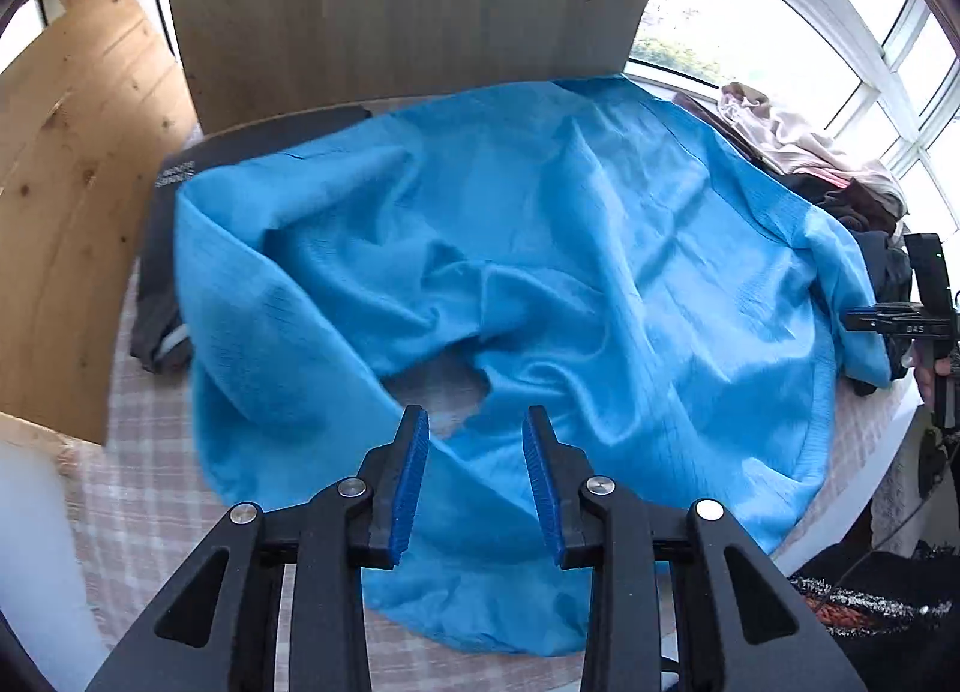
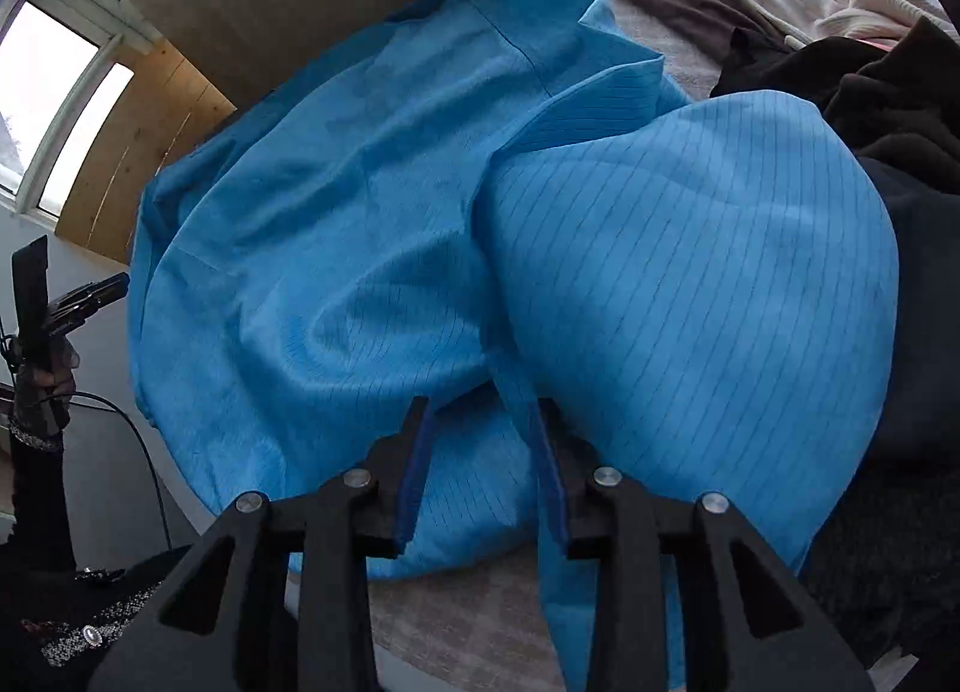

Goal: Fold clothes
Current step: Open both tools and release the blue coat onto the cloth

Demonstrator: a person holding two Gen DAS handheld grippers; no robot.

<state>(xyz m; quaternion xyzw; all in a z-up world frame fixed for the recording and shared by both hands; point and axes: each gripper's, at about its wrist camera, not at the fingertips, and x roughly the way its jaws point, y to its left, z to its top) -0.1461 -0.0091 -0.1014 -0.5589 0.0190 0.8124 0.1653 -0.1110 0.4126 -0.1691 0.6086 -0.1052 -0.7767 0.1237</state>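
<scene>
— Blue garment [image 1: 540, 248] is lying rumpled across the desk [image 1: 150, 488], spreading out ahead of the left tool [image 1: 475, 470], whose jaws are gaping wide and gripping nothing.

— And the right tool [image 2: 480, 470]?

— It's also standing wide, hovering over a bulging fold. Folding is looking barely begun; smoothing and every fold are remaining.

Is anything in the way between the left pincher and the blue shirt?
No, nothing visible is. The left gripper hangs open right above the blue shirt, with only air between. The dark clothes sit off to the side.
</scene>
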